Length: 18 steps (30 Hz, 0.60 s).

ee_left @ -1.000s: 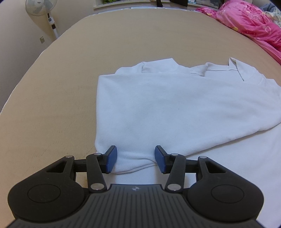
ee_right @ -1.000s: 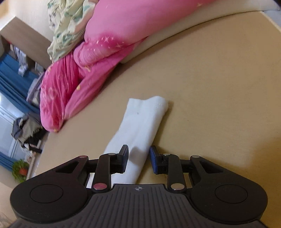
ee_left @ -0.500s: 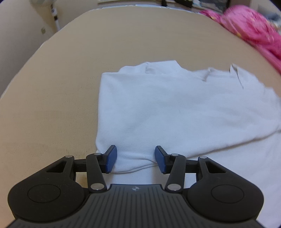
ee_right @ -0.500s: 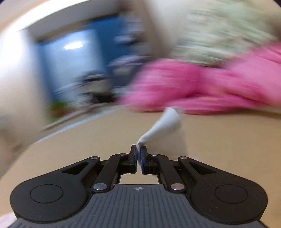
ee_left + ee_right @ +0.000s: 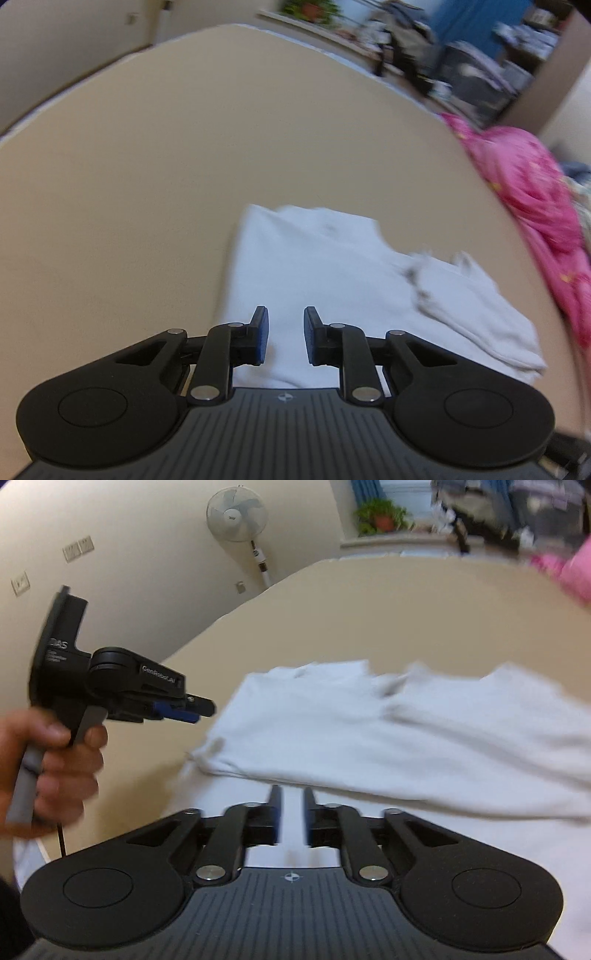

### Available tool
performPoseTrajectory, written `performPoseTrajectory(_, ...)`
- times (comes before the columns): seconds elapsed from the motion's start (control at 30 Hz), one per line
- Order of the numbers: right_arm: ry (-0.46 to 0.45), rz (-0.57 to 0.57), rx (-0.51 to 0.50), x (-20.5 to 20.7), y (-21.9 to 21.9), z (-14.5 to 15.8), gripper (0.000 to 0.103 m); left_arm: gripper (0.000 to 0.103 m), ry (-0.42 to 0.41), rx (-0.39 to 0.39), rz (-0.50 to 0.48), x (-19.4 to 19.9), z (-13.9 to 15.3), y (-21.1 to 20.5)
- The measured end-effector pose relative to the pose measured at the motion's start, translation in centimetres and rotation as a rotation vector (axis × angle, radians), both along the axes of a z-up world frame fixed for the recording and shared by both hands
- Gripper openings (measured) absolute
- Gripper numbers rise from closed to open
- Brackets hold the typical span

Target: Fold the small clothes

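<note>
Left wrist — shirt (image 5: 317, 273) under parted hand-held gripper (image 5: 285, 334).

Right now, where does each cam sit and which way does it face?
Left wrist: on the left claw, looking along its open fingers over the white garment toward the pink bedding.
Right wrist: on the right claw, facing the white garment and standing fan; shows the person's left hand holding the left claw.
Shared: garment, beige surface.
</note>
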State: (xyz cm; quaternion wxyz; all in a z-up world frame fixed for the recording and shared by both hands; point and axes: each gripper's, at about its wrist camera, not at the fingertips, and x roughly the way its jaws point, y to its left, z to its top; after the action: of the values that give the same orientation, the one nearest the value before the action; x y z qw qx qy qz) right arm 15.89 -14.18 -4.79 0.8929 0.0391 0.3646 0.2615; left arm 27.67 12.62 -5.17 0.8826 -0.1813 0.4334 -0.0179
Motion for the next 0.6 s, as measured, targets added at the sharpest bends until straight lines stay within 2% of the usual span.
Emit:
performPoseTrajectory(0.13,-0.065,-0.125,-0.108,-3.0,-6.4,3.3,0.044,0.023,0.001,-0.029,-0.069,-0.5,-0.6,-2.3)
performPoseTrajectory(0.2,-0.057,-0.220,-0.140,-2.6,-8.8,3.2,0.045,0.023,-0.006,-0.009,-0.093,-0.6,-0.8,-3.4)
performPoseTrajectory(0.27,-0.029,-0.314,-0.135,-2.9,-10.6,1.7,0.045,0.023,-0.026,0.024,-0.106,-1.0,-0.9,-4.5)
performPoseTrajectory(0.3,-0.003,-0.358,-0.137,-2.9,-11.2,0.7,0.045,0.023,-0.035,0.030,-0.114,-1.2,-1.0,-5.0)
performPoseTrajectory(0.37,0.104,-0.434,-0.177,-2.4,-11.7,-1.4,0.045,0.023,-0.052,0.028,-0.129,-1.9,-1.1,-5.8)
performPoseTrajectory(0.4,0.123,-0.470,-0.175,-2.1,-12.0,-1.5,0.045,0.023,-0.066,0.027,-0.139,-2.1,-1.0,-6.3)
performPoseTrajectory(0.5,0.121,-0.499,-0.112,-1.4,-12.0,-1.1,0.044,0.023,-0.068,-0.009,-0.151,-1.1,-1.1,-7.6)
performPoseTrajectory(0.57,0.138,-0.488,-0.133,-0.7,-11.9,-0.9,0.044,0.025,-0.051,-0.068,-0.144,0.5,-1.3,-8.4)
performPoseTrajectory(0.6,0.141,-0.485,-0.151,-0.5,-11.6,-0.8,0.044,0.031,-0.038,-0.100,-0.144,1.5,-1.6,-9.1)
